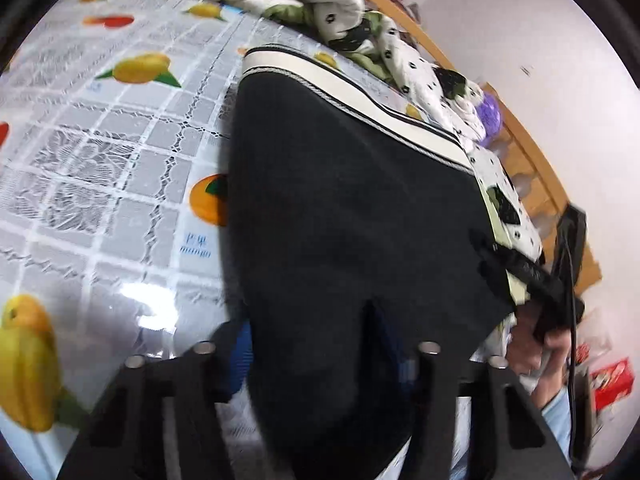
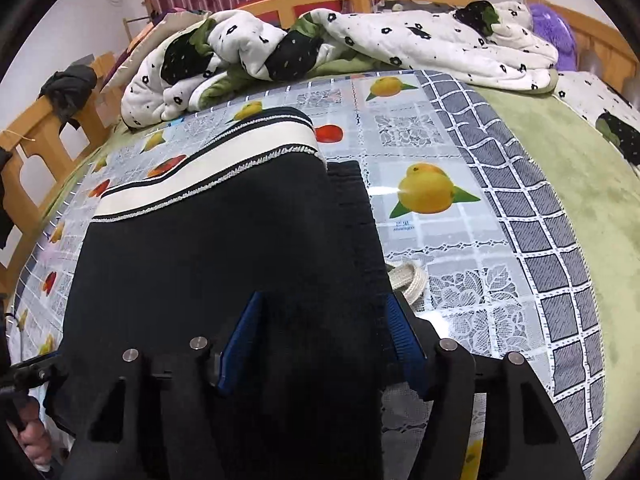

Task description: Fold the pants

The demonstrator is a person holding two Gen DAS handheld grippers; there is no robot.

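Two grippers work over a bed [image 2: 560, 184] w/ a fruit-print plastic sheet [image 2: 448, 152] spread on it, a rumpled floral quilt [image 2: 400, 40] heaped along the far side. Black pants [image 2: 208, 248] w/ a cream stripe lie on the sheet, near end lifted. Right gripper [image 2: 320, 344] is clamped on the pants' edge beside a cream drawcord [image 2: 412, 280]; left gripper [image 1: 316, 344] has cloth draped over its fingers, grip can't be told.

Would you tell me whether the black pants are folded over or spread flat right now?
Folded over: in the right wrist view the pants lie doubled, their striped cuff covering the ribbed waistband beside it.
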